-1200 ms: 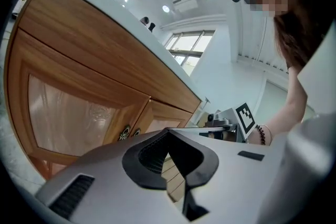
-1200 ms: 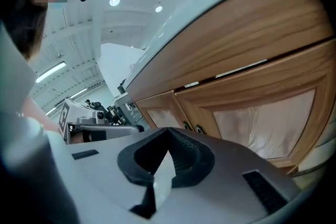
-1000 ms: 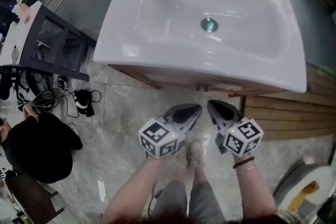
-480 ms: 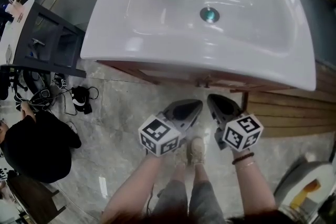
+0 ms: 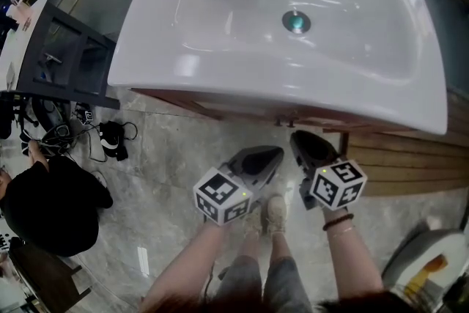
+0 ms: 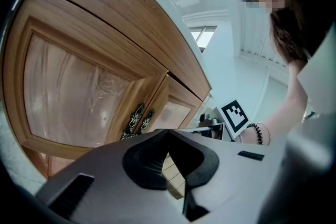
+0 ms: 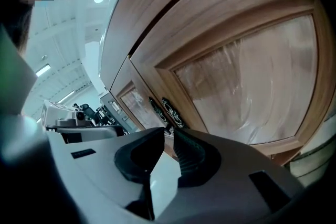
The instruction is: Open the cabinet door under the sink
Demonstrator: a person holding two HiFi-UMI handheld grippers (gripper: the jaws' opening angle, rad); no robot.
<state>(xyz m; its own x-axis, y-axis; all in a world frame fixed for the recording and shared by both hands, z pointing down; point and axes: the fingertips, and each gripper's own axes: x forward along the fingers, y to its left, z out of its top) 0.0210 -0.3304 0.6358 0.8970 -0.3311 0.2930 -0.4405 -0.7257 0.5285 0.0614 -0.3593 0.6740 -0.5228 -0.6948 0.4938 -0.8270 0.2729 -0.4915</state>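
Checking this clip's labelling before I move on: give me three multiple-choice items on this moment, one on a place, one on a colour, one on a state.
1. Where are the door handles?
A. on the doors' outer edges
B. side by side where the two doors meet
C. on the sink rim

2. What colour is the sink?
A. white
B. black
C. green

3. How do the cabinet doors stand?
A. one swung open
B. both removed
C. both closed

Answers:
1 B: both gripper views show the dark handles paired at the centre seam.
2 A: the head view shows a white basin.
3 C: both panels lie flush in the frame.
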